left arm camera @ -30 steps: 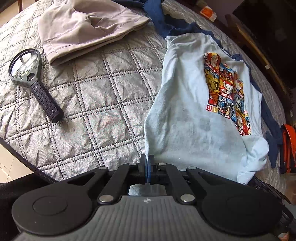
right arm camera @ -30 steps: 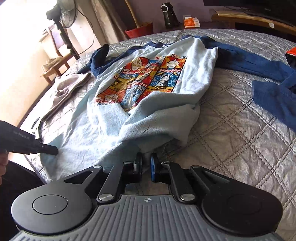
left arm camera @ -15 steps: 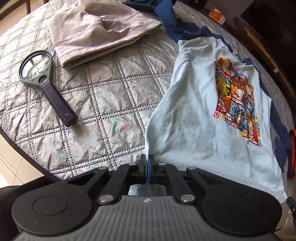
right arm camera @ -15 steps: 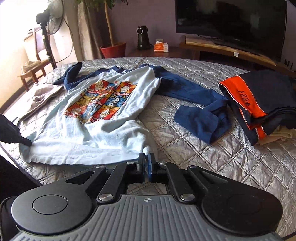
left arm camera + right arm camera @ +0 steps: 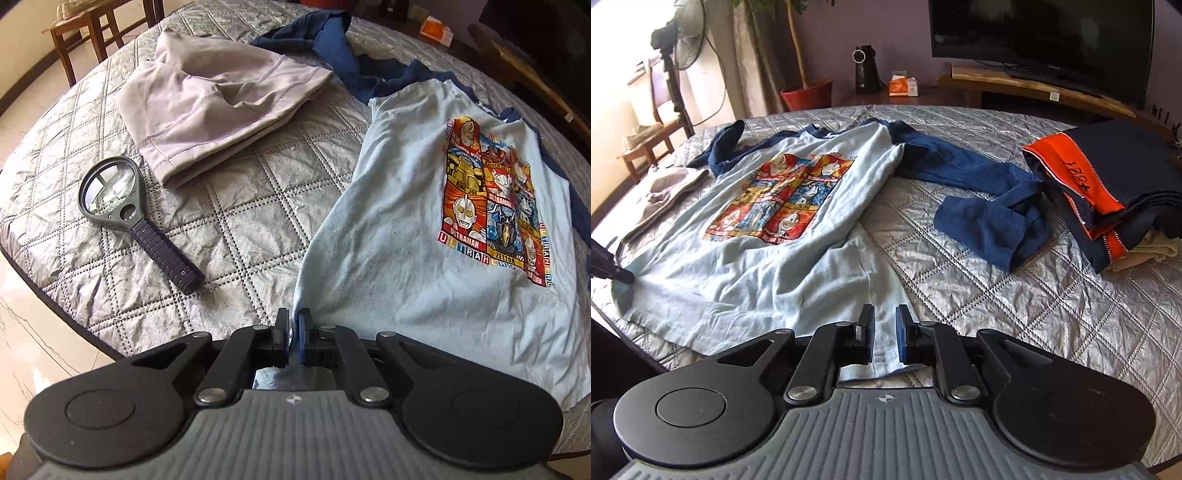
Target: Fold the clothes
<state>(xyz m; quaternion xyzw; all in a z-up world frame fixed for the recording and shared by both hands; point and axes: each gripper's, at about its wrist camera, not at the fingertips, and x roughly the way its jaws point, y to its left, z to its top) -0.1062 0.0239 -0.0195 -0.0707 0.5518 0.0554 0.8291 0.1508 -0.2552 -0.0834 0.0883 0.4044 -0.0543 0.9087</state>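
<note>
The shirt point(image 5: 798, 236), pale blue with navy sleeves and a bright cartoon print, lies face up and spread on the quilt point(image 5: 1015, 295), its hem at the near edge of the bed. The left gripper point(image 5: 294, 325) sits at the hem's left corner; its jaws are opening, yet a pinch of pale cloth is still squeezed in the narrow slit between them. From the right wrist view that gripper point(image 5: 622, 275) shows as a dark tip on the same corner. The right gripper point(image 5: 884, 325) is over the hem's right corner with its jaws opening: a clear gap stands between the pads, the cloth lies under and between them, and neither pad presses it. One navy sleeve point(image 5: 982, 206) trails right across the quilt, crumpled at its cuff. Just beyond the cuff is a folded stack point(image 5: 1108, 184) of dark clothes with orange bands. Left of the shirt lies a folded grey garment point(image 5: 218, 107), and near it a magnifier point(image 5: 125, 210) with a ribbed black handle.
</note>
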